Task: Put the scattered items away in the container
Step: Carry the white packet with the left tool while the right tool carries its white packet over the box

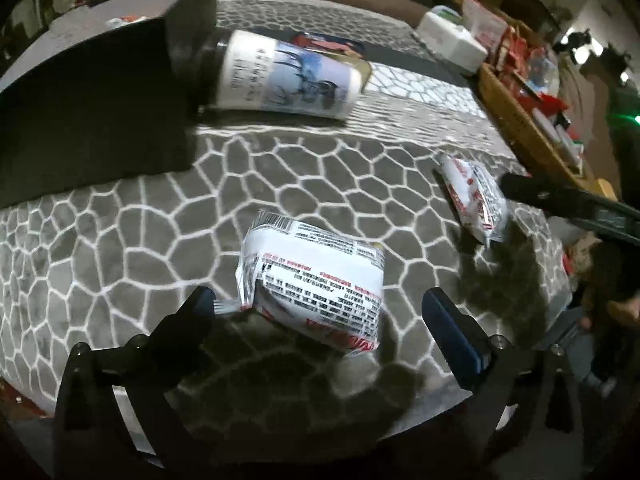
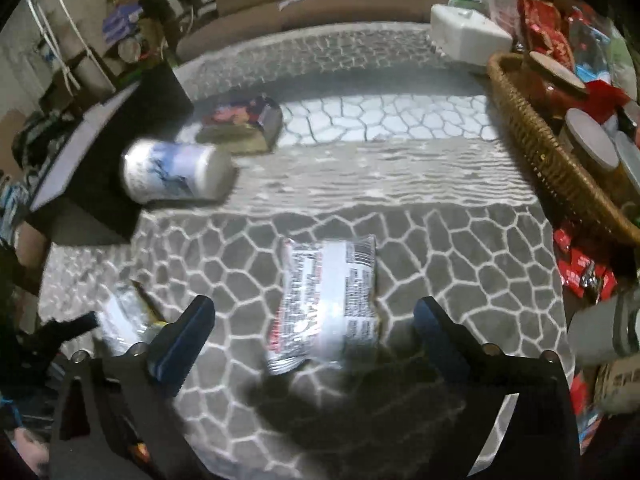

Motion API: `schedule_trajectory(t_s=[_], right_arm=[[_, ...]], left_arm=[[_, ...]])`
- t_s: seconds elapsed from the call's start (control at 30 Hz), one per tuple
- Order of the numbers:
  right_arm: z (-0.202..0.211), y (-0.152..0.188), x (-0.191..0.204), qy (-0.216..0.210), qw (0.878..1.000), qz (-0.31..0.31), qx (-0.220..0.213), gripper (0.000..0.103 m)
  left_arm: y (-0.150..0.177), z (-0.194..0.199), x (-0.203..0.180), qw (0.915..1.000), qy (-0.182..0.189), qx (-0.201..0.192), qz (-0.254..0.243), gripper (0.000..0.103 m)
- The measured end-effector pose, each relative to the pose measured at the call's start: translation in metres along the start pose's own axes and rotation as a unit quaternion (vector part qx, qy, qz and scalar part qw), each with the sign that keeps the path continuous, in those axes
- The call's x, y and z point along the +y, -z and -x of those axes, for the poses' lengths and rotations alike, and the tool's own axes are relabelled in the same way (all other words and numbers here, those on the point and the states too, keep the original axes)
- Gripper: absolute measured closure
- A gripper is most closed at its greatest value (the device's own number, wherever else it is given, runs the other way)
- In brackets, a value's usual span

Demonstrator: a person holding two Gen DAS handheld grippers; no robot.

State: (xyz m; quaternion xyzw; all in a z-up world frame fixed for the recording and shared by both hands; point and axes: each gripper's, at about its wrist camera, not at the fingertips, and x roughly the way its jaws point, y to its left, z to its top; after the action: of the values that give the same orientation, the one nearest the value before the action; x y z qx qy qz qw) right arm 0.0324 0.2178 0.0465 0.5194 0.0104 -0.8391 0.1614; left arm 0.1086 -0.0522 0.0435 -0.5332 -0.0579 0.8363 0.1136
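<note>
In the left wrist view a white snack packet (image 1: 312, 292) with red and black print lies on the grey web-patterned cloth (image 1: 120, 240). My left gripper (image 1: 320, 300) stands wide open around it, and the packet's crimped end lies close to the left finger. A second similar packet (image 2: 328, 300) lies between the wide-open fingers of my right gripper (image 2: 316, 312), clear of both pads. That second packet (image 1: 476, 200) also shows in the left view. An open black box (image 1: 92, 120) stands at the left, and a wicker basket (image 2: 552, 160) at the right.
A white cylinder (image 1: 280, 74) with a deer picture lies on its side against the black box. Behind it lies a small printed tin (image 2: 248, 124). The basket is full of jars and packets. A white tub (image 2: 468, 36) sits at the back right, and red wrappers (image 2: 580, 272) lie by the basket.
</note>
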Motion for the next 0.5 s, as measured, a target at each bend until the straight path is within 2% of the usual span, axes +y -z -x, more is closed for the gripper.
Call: schedule_trajectory(t_s=[0.13,0.5], right_arm=[[-0.022,0.002,-0.008,0.01,1.0,-0.004,0.022,0.001],[-0.041,0.004,-0.021,-0.004,0.999,-0.032,0.033,0.001]], left_arm=[[-0.002,-0.011,-0.008,0.9994,-0.026,0.013,-0.02,0.0],[-0.004,-0.033,0.0,0.9986,-0.04,0.032,-0.01,0.0]])
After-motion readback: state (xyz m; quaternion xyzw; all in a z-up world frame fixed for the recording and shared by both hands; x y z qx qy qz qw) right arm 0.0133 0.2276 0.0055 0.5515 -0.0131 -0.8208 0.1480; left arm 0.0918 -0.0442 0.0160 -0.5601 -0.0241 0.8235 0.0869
